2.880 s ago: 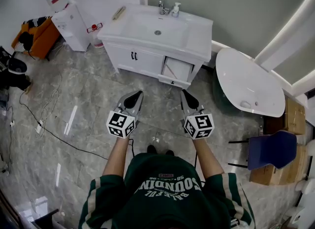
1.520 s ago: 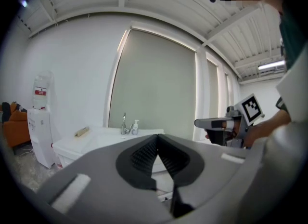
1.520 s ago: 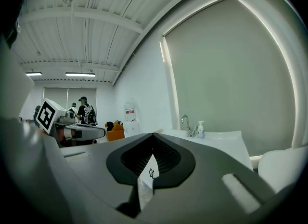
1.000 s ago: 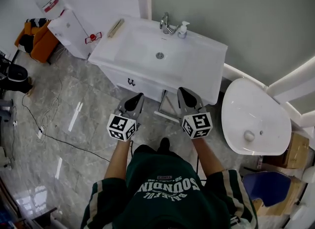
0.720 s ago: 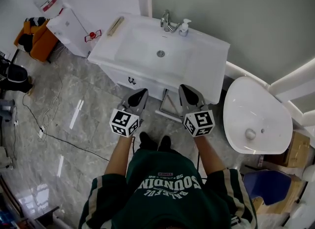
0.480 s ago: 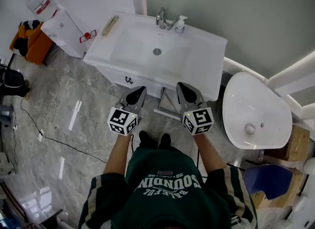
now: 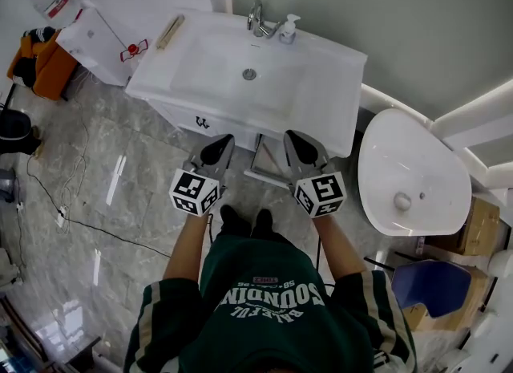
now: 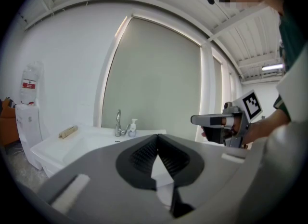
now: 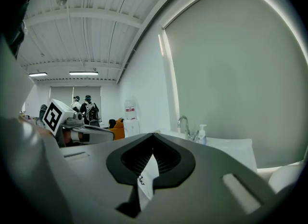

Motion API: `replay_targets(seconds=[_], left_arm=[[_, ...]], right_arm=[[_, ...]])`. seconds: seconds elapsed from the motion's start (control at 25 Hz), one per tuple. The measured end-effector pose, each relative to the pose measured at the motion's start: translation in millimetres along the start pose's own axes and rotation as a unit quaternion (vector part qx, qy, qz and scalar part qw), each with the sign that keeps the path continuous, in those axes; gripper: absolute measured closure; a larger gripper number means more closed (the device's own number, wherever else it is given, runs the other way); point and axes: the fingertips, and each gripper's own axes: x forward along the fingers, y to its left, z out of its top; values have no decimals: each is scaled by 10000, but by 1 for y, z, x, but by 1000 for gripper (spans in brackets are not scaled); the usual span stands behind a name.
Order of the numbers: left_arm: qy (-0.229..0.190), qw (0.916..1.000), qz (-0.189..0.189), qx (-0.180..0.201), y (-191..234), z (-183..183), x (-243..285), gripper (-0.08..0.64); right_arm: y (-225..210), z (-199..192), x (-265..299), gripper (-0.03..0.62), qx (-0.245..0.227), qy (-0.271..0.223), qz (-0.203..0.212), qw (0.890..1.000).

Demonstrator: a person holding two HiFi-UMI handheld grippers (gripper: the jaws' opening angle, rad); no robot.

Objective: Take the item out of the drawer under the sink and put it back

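A person in a dark green sweatshirt with white lettering stands on a grey marbled tile floor, where a black cable trails off to the left. Each hand holds a grey tool out in front. The left tool and the right tool both have their jaws pressed together at the tips, with nothing between them. Between the two tools, under the sink, the white drawer juts out from the cabinet front; what lies in it cannot be made out. Above it is the white basin surface, which carries a chrome tap, a white pump bottle just beside the tap and a tan stick-shaped thing at its left edge. Left of the cabinet stands a white water dispenser. To the right are a white oval fixture, a blue chair and cardboard boxes. A grey-green wall closes the room behind.
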Motion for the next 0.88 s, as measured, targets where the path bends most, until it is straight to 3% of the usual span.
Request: replay_targets(seconds=[0.48, 0.72, 0.88], left_arm=[[432, 9984, -234, -286, -18, -48, 14, 509], [801, 9949, -332, -524, -29, -94, 19, 509], [919, 9930, -387, -635, -33, -109, 24, 509]], right_arm=[[-16, -58, -16, 591, 263, 536, -221, 9980], [-22, -100, -27, 591, 409, 870, -253, 9950], [-25, -120, -27, 589, 265, 1080, -254, 9935]])
